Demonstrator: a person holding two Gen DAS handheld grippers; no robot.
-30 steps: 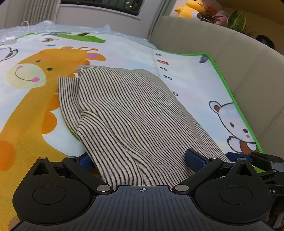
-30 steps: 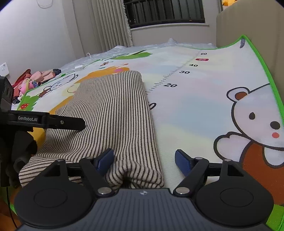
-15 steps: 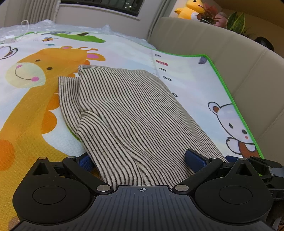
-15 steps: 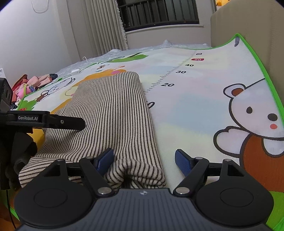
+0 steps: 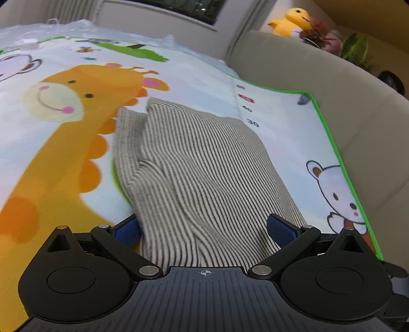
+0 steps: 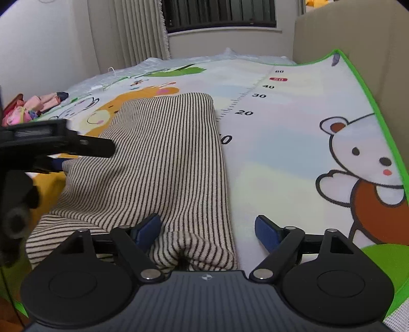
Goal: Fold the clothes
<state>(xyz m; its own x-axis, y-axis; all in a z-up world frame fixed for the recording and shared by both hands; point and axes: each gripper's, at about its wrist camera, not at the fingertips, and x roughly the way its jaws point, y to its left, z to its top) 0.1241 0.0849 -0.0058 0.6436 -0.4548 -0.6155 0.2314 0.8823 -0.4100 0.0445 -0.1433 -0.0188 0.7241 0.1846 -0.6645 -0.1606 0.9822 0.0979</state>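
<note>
A beige, dark-striped garment [image 5: 204,163] lies folded lengthwise on a cartoon play mat [image 5: 64,158]. My left gripper [image 5: 204,228] stands wide open astride the garment's near end, with the cloth filling the gap between its blue pads. It also shows at the left of the right wrist view as the left gripper [image 6: 51,143], over a raised fold of the garment [image 6: 166,158]. My right gripper [image 6: 208,229] is open and its jaws are opening. The garment's near right corner lies between them. One pad rests on the cloth and the other stands apart over the mat.
A beige padded headboard [image 5: 358,107] rises along the mat's green right edge, with plush toys [image 5: 294,20] on top. Pink toys [image 6: 30,107] lie at the far left beyond the mat. Curtains [image 6: 133,33] and a window are at the back. Bare mat [image 6: 294,158] lies right of the garment.
In the right wrist view the left gripper and the cloth edge beside it sit higher than before. The cloth bulges more in the left wrist view. The right pads stand slightly wider.
</note>
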